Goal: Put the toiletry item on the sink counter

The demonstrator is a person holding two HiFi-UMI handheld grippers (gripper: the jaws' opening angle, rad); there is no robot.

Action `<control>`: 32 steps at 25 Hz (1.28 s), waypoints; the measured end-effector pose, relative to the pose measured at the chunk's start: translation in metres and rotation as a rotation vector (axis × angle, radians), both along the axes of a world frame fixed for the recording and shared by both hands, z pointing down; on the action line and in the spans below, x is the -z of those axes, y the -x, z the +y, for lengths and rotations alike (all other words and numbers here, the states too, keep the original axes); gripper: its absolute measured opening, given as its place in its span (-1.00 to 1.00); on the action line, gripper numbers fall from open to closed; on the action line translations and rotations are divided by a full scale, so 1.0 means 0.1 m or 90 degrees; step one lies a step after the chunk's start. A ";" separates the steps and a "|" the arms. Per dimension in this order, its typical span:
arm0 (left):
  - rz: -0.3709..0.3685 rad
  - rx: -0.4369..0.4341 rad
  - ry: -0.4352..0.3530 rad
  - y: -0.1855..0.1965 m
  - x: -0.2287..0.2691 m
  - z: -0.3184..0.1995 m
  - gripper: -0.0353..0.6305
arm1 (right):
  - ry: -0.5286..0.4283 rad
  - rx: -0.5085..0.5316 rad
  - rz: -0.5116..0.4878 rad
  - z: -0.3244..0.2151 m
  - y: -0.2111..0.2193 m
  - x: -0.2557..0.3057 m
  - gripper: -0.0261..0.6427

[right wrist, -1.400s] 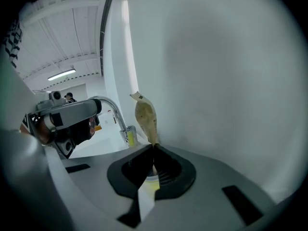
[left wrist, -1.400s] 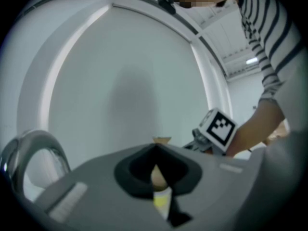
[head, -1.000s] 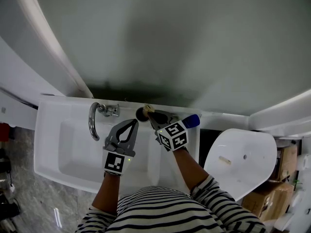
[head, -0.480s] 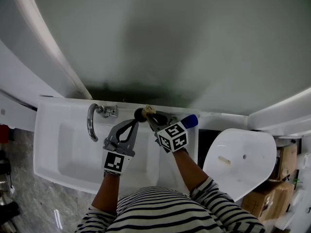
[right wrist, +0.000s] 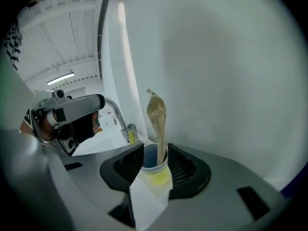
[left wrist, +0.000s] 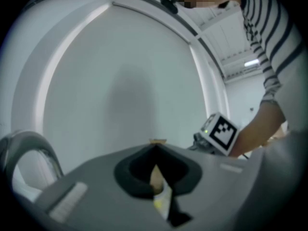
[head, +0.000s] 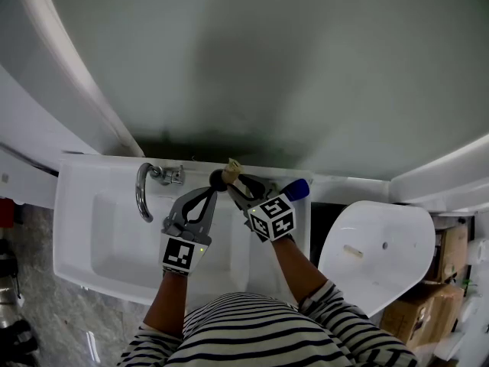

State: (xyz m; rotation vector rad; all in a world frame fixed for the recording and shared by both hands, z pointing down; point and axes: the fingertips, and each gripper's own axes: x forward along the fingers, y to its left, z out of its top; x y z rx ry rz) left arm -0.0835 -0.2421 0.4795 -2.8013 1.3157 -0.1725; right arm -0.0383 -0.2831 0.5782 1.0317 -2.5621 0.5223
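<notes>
The toiletry item (right wrist: 157, 165), white and yellow with a crinkled cream top, stands upright between the jaws of my right gripper (right wrist: 157, 163) over the back rim of the sink counter (head: 191, 168). The jaws have just been opening and now stand on either side of the item. In the head view the cream top (head: 232, 166) pokes out past my right gripper (head: 235, 183). My left gripper (head: 212, 193) hovers just to its left, shut and holding nothing; in its own view my left gripper (left wrist: 156, 149) shows the item (left wrist: 159, 189) through the hole between its jaws.
A chrome faucet (head: 145, 191) arches over the white basin (head: 114, 239) at the left. A black round thing (head: 220, 179) sits on the rim beside the item. A blue object (head: 299, 189) lies right of my right gripper. A white toilet lid (head: 382, 251) is at the right.
My right gripper has crept slightly up and left, and the item's cream top shows a little farther past it. The left gripper has stayed put.
</notes>
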 end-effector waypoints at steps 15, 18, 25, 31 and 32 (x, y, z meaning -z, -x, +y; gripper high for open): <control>0.054 -0.005 0.001 -0.02 0.22 0.10 -0.87 | -0.070 -0.021 -0.047 0.27 -0.16 0.53 -0.56; 0.045 -0.014 0.009 -0.03 0.22 0.17 -0.87 | -0.092 -0.024 -0.060 0.37 -0.20 0.69 -0.56; 0.060 -0.041 -0.004 -0.12 0.45 0.40 -0.87 | -0.146 -0.022 -0.089 0.65 -0.28 1.12 -0.56; 0.071 -0.060 -0.023 -0.19 0.65 0.66 -0.87 | -0.193 -0.013 -0.107 0.93 -0.33 1.46 -0.66; 0.075 -0.063 -0.028 -0.21 0.69 0.71 -0.87 | -0.199 -0.011 -0.111 0.98 -0.34 1.52 -0.68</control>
